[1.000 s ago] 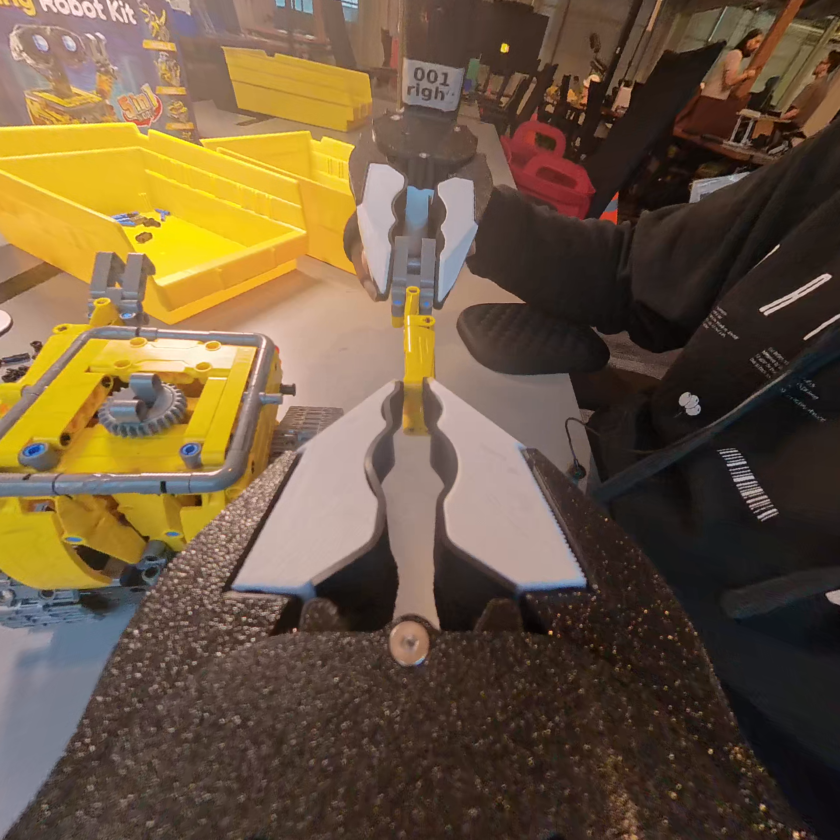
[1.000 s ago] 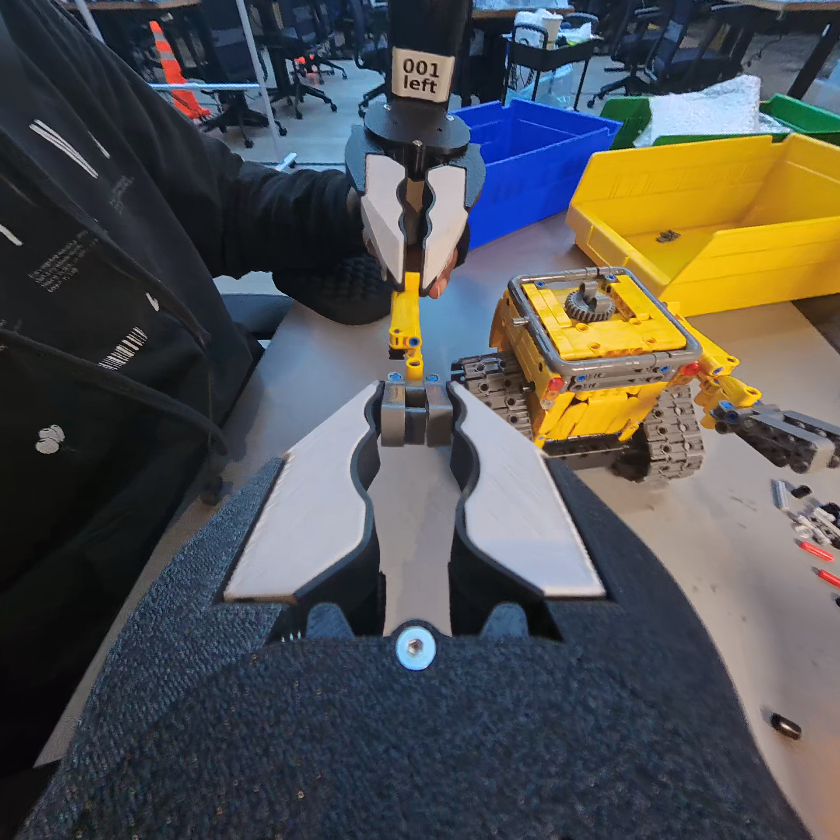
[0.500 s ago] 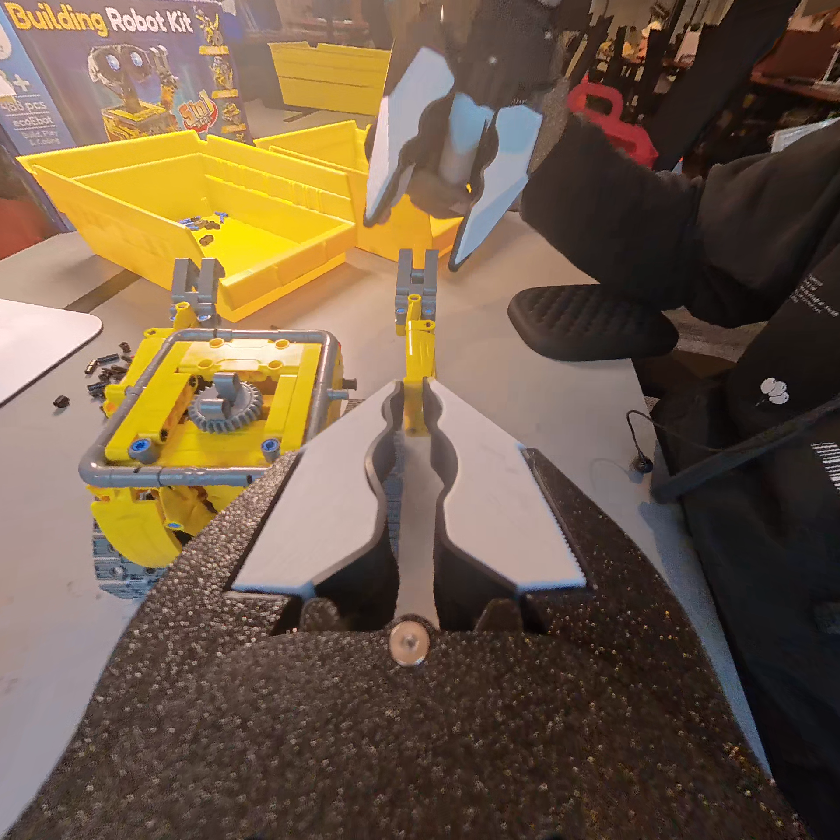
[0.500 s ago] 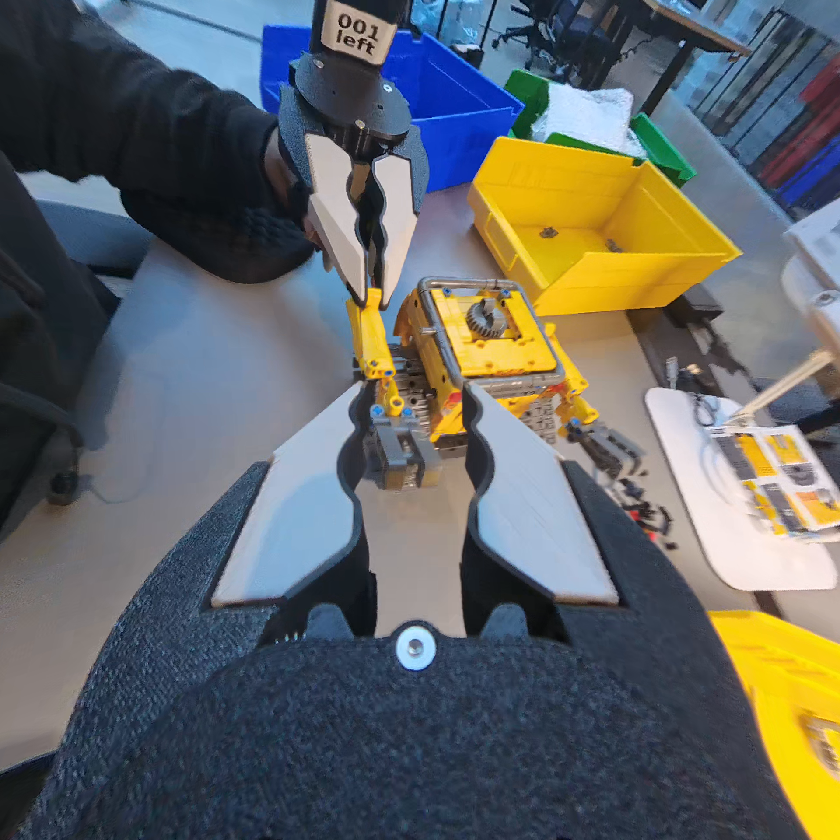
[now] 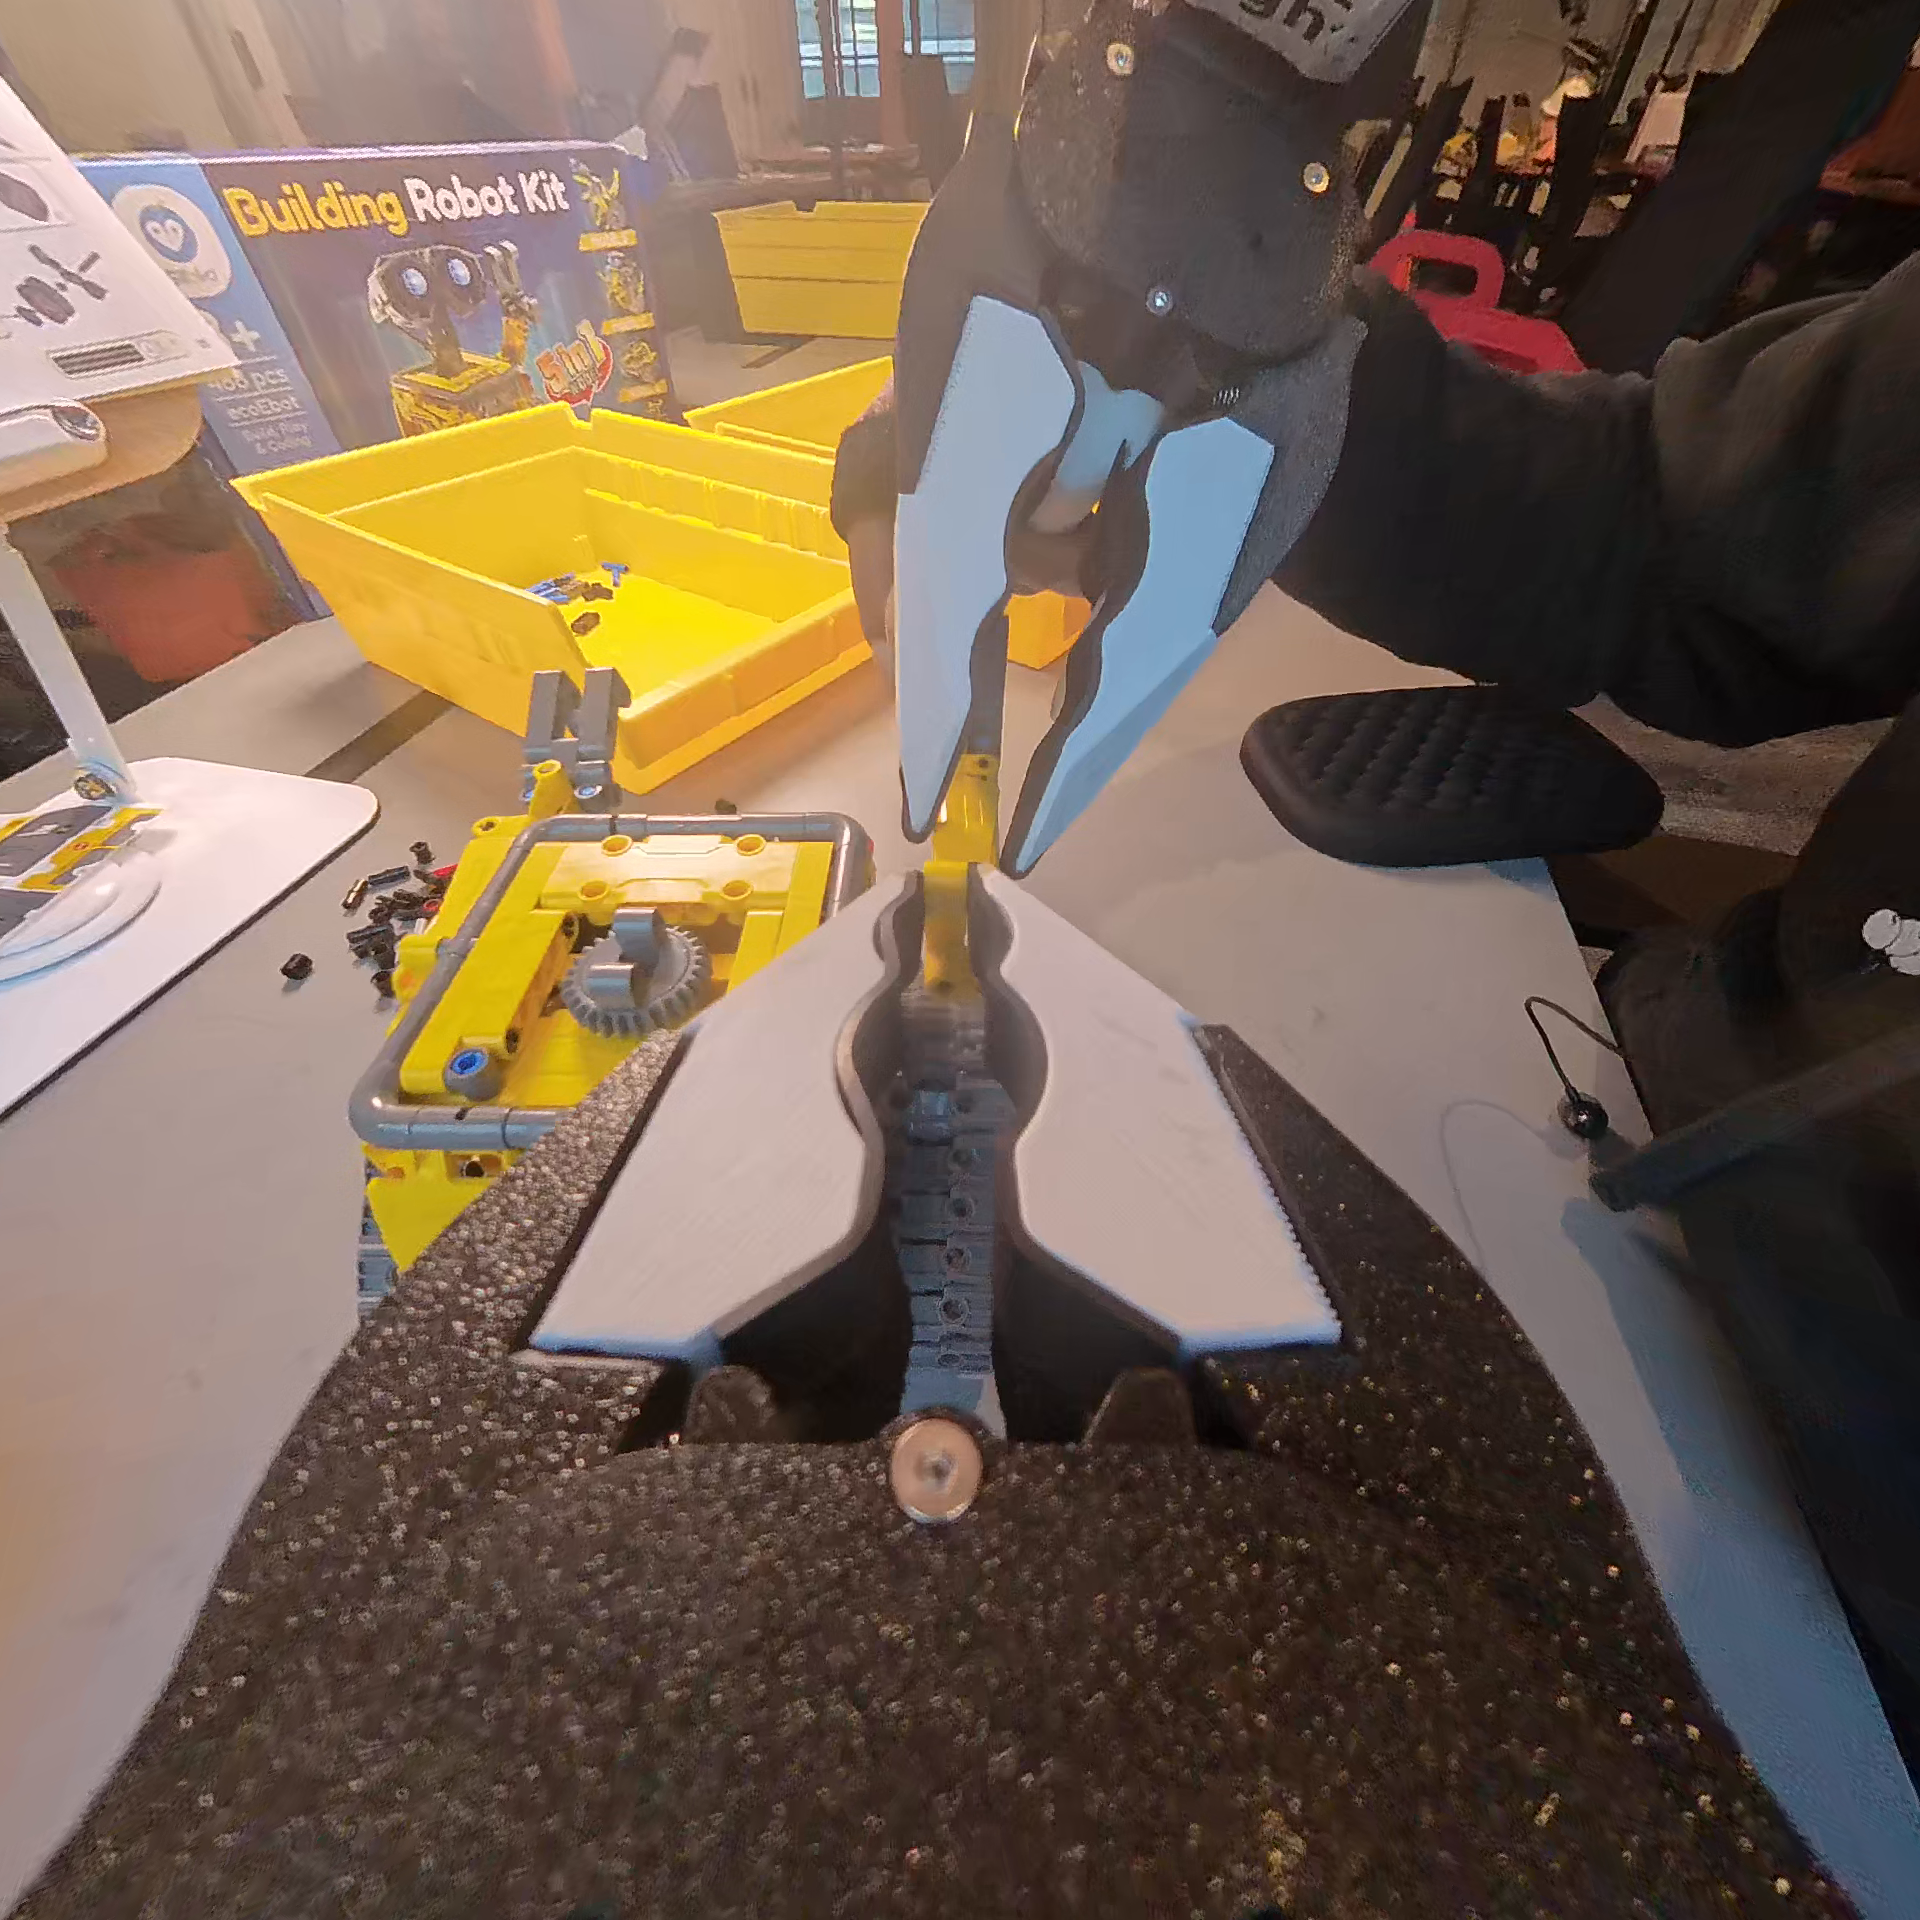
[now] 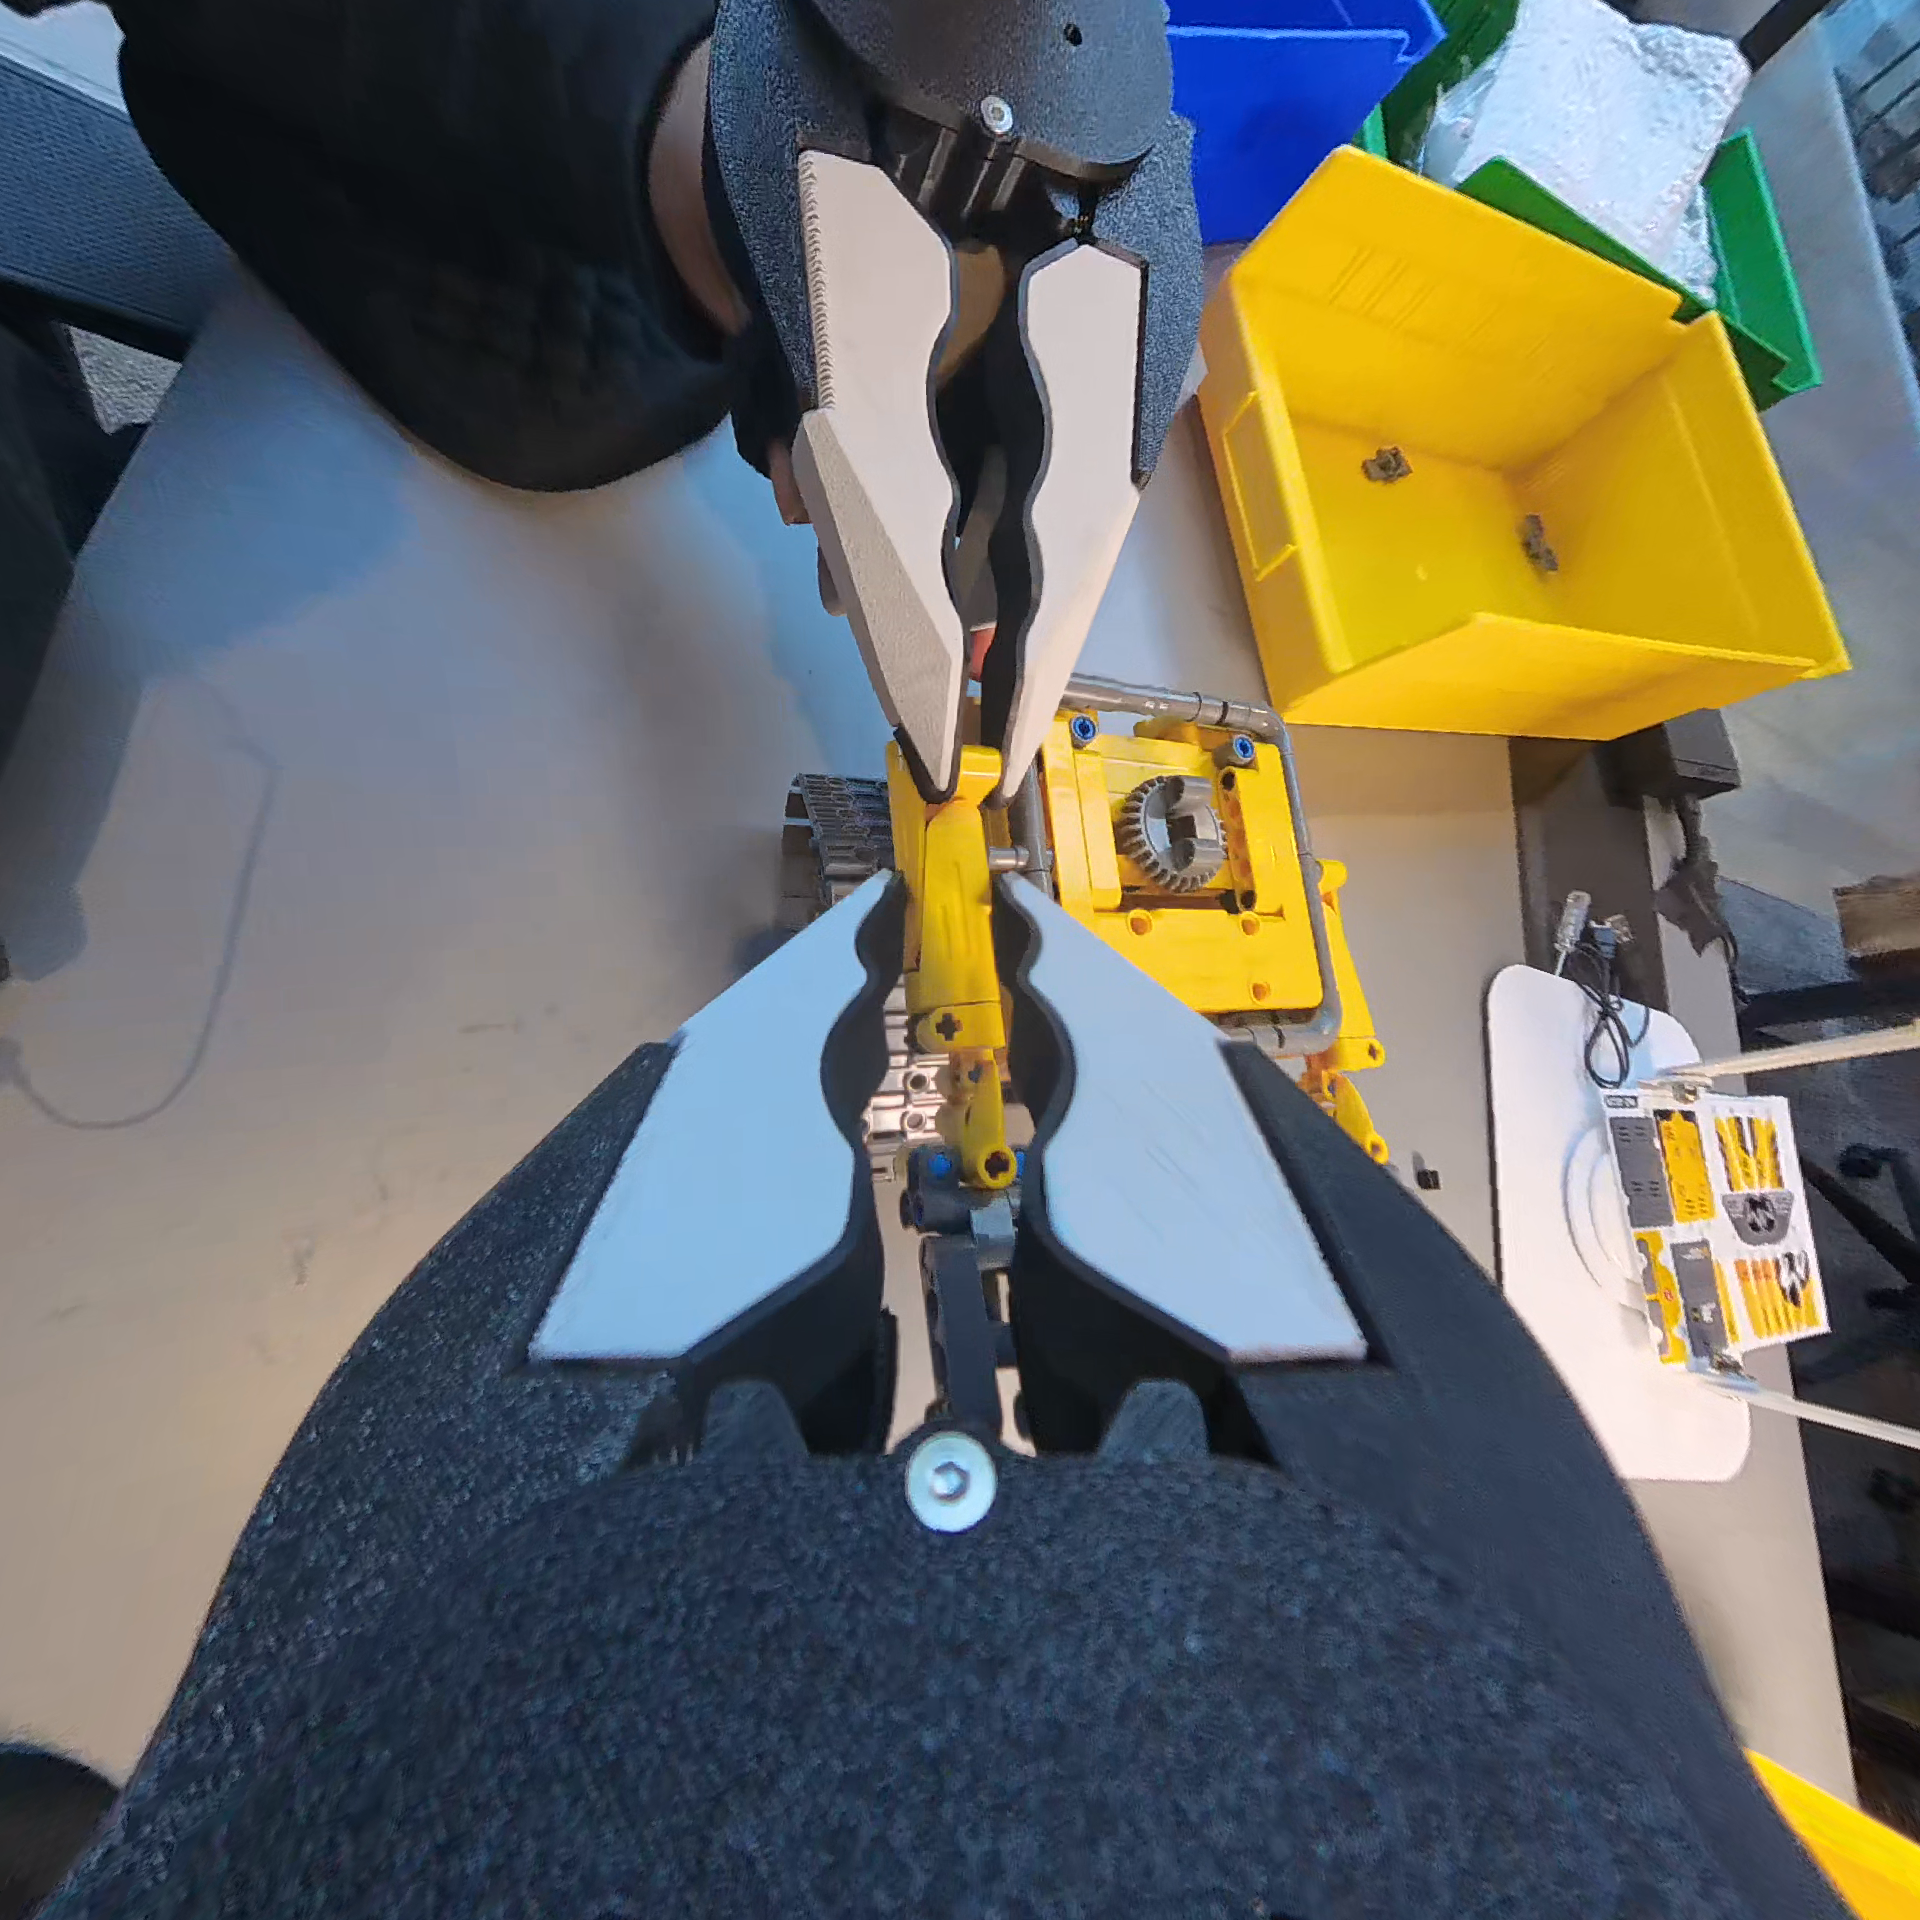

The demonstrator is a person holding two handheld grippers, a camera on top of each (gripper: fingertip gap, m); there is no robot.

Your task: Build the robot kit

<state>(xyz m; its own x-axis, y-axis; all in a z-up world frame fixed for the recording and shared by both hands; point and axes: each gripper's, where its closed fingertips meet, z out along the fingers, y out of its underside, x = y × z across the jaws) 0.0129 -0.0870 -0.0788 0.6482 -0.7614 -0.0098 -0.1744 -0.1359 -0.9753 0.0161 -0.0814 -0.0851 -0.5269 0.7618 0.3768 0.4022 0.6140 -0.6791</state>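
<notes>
left gripper (image 5: 945, 883) pinching yellow arm piece (image 5: 951, 914), right gripper (image 6: 945, 894) clamped on it too, robot model (image 6: 1174, 894) alongside

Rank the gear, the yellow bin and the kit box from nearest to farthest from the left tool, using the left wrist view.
1. Gear: just left of the left tool, on top of the yellow model.
2. Yellow bin: farther back and left, on the table.
3. Kit box: farthest, standing behind the bin.

1. The yellow robot model (image 5: 540, 987) is partly hidden behind the left gripper (image 5: 945, 883).
2. Small pieces in the yellow bin (image 6: 1621, 665) cannot be identified.
3. The blue bin (image 6: 1288, 94) is cut off by the top edge.
</notes>
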